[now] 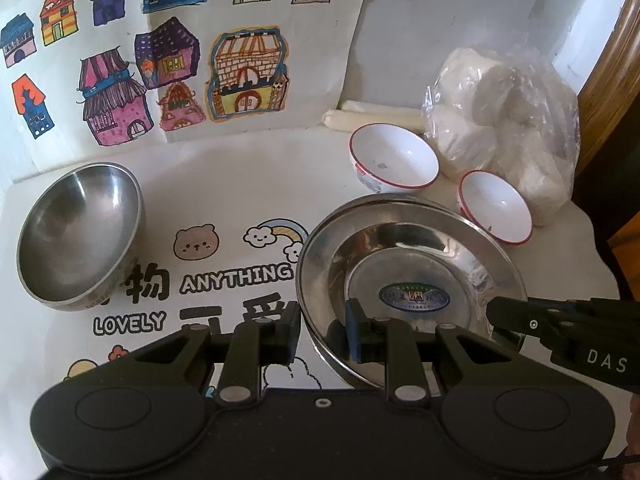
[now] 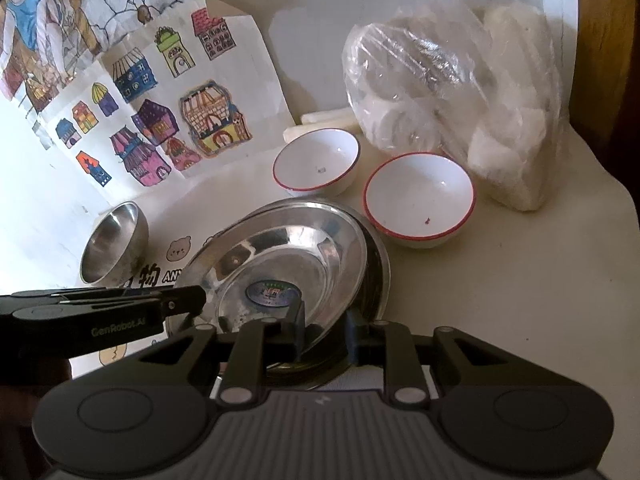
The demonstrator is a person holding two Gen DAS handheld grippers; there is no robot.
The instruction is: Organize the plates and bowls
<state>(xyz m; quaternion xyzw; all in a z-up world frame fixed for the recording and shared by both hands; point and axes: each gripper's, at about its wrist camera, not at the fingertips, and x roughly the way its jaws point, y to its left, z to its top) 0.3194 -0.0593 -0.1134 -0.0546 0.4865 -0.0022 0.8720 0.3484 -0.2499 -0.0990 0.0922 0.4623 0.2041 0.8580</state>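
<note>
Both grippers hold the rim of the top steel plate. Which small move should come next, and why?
Probably lower the top steel plate until it sits flat in the lower plate. It hangs tilted over that plate, with the left gripper and right gripper both clamped on its near rim.

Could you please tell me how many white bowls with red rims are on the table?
2. One white bowl sits nearer the house drawings; the other white bowl is beside it, next to the plastic bag. Both stand behind the steel plates. None seems hidden.
</note>
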